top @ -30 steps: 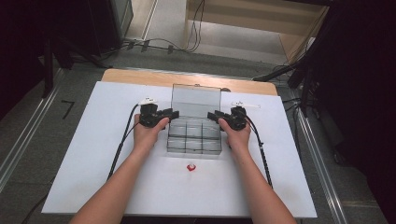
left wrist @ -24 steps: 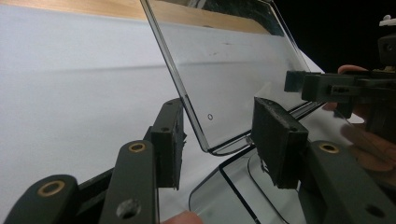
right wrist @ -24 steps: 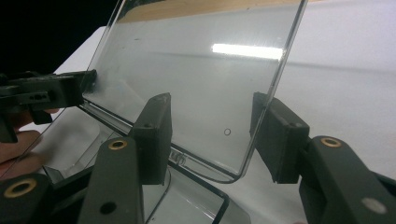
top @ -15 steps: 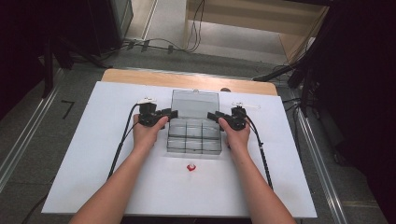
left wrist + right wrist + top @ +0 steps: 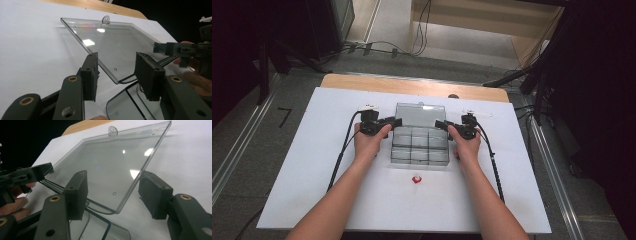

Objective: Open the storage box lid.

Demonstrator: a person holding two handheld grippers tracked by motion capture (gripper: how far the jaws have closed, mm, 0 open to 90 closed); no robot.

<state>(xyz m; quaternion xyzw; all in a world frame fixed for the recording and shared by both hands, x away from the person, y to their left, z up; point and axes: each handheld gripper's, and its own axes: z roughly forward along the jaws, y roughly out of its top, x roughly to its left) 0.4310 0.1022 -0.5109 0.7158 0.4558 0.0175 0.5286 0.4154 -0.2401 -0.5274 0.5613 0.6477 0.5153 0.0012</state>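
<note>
White table [image 5: 312, 165], clear box [image 5: 420, 145] w/ lid [image 5: 112, 47] back; both tools spread, compartments' contents unclear.

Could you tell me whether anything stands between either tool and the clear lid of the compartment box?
Nothing visible does. The left tool and the right tool each stand open, straddling a side edge of the raised lid, with only air in the gaps.

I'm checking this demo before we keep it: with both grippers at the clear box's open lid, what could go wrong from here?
1. The left gripper and right gripper are open astride the side edges of the clear plastic hinged lid; uneven closing might twist it.
2. The smooth lid could slip between the pads.
3. The light transparent compartment box may slide toward the small red-and-white piece.
</note>
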